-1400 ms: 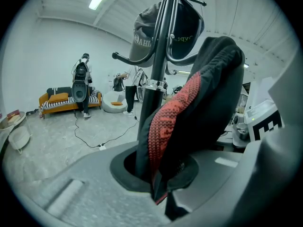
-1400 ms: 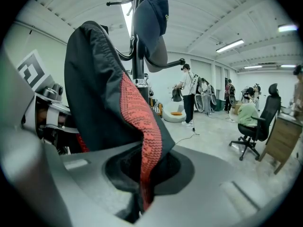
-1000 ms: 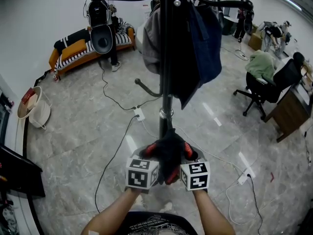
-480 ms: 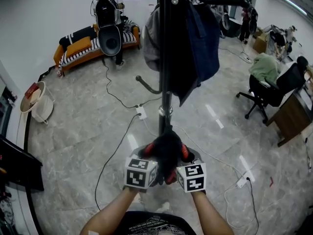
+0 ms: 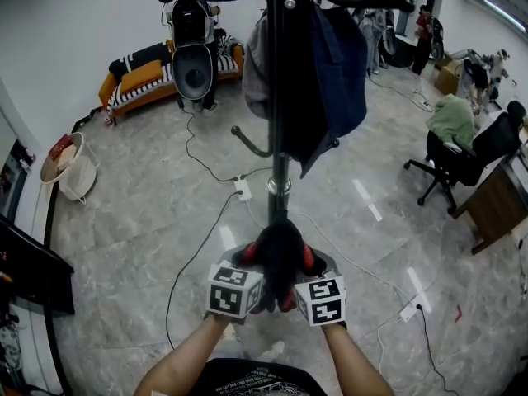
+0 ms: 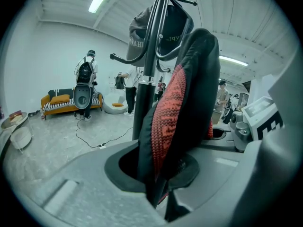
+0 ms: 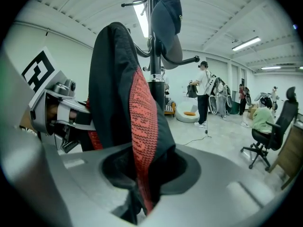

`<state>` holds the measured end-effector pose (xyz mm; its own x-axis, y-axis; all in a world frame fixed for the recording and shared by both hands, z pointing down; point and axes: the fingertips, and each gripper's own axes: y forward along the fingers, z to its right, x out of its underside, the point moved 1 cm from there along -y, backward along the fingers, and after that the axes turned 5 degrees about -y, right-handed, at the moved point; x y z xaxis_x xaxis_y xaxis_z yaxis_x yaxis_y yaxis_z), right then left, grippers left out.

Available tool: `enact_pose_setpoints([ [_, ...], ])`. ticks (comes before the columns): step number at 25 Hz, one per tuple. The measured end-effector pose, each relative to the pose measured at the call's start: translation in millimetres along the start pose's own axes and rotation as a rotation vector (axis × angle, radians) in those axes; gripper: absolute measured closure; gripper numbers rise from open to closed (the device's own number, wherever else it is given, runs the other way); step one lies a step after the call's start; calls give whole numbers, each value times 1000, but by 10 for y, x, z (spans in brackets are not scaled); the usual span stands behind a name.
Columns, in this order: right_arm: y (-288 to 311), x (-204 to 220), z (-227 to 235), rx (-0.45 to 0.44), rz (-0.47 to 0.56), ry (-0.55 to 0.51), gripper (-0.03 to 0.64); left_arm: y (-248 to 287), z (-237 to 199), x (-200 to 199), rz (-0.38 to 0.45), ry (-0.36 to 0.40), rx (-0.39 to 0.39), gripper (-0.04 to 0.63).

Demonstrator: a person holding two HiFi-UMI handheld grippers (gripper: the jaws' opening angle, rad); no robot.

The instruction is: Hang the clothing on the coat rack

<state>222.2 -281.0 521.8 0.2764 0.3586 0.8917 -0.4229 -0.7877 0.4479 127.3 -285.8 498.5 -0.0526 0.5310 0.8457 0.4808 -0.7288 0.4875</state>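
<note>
Black-and-red knit fabric, the garment (image 6: 180, 108), runs down into the gap of the left gripper (image 6: 158, 195). The jaws stand narrow and have just been opening slightly, and the cloth is pinched between them. In the right gripper view the same garment passes between the jaws of the right gripper (image 7: 137, 200). These jaws have just been opening as well, by more than the left pair, yet the gap is narrow and the fabric fills it from side to side. In both gripper views the garment rises above the jaws as an upright fold, with the red weave on one face.

In the head view the two grippers sit side by side, nearly touching, with the garment bunched between and above them. Their marker cubes (image 5: 231, 291) face the camera. The garment is held low, in front of the lower end of the coat rack (image 5: 279, 139) pole and well below the hooks.

A dark blue coat (image 5: 342, 64) and a grey garment (image 5: 256, 64) hang on the upper hooks. A cap (image 7: 168, 13) sits near the top. Around the rack lie a grey tiled floor (image 5: 140, 213), an orange sofa (image 5: 144, 77) and an office chair (image 5: 462, 155).
</note>
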Motion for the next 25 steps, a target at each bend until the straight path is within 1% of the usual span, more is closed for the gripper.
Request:
enact_pose_setpoints([
  [4,-22,-10,-41,-3,0,0,515,-44,11,22,1,3,4,538],
  [15,-141,-26,-89,50,-16,-1,443,-133,100,-31,25,41,72,465],
  [19,-213,-43,-101,80,-14,-2,428,-184,127,-57,32,59,100,445],
  [22,-273,-67,-133,99,-11,-18,426,-230,143,-63,34,68,119,442],
  [25,-353,-60,-149,118,-3,-13,423,-280,178,-49,41,76,133,440],
])
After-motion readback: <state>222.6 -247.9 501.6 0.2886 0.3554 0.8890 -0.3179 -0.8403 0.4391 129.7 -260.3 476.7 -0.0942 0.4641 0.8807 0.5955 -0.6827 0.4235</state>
